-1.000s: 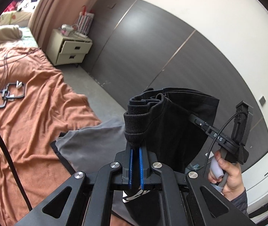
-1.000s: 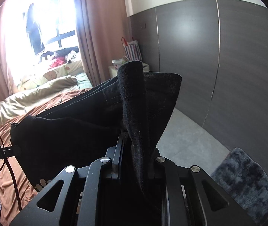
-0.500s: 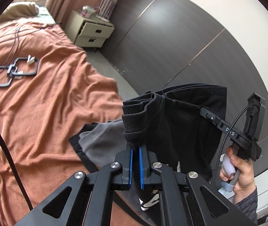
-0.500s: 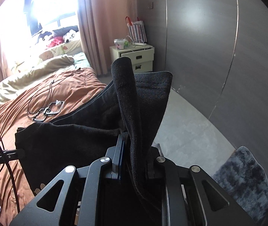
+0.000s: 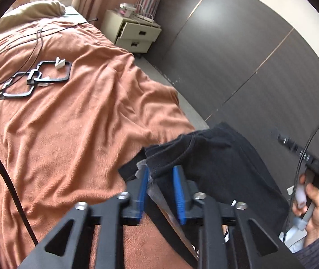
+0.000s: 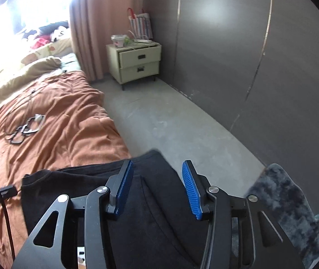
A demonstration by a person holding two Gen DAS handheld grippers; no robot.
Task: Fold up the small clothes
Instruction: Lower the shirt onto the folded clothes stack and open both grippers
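Observation:
A black garment [image 5: 217,168] lies folded at the near edge of the orange blanket [image 5: 80,134]. My left gripper [image 5: 161,179] points down at its left end. Its jaws are opening; a ribbed edge of the cloth sits loosely between the blue pads [image 5: 144,179], which do not press on it. In the right wrist view the same black garment [image 6: 137,213] spreads under my right gripper [image 6: 158,179]. That gripper's jaws are opening too, with nothing gripped between them. A hand [image 5: 314,199] holds the right gripper's handle at the far right of the left wrist view.
Black frame pieces with a thin cable [image 5: 36,78] lie farther up the bed. A cream bedside cabinet [image 6: 139,62] stands by the curtain. Grey floor [image 6: 170,123] runs between the bed and the dark panelled wall [image 6: 260,56]. A dark fluffy rug [image 6: 287,208] lies at the right.
Both grippers came down toward the bed with the black garment held up in shut jaws. Now both have let go, and the garment lies on the blanket.

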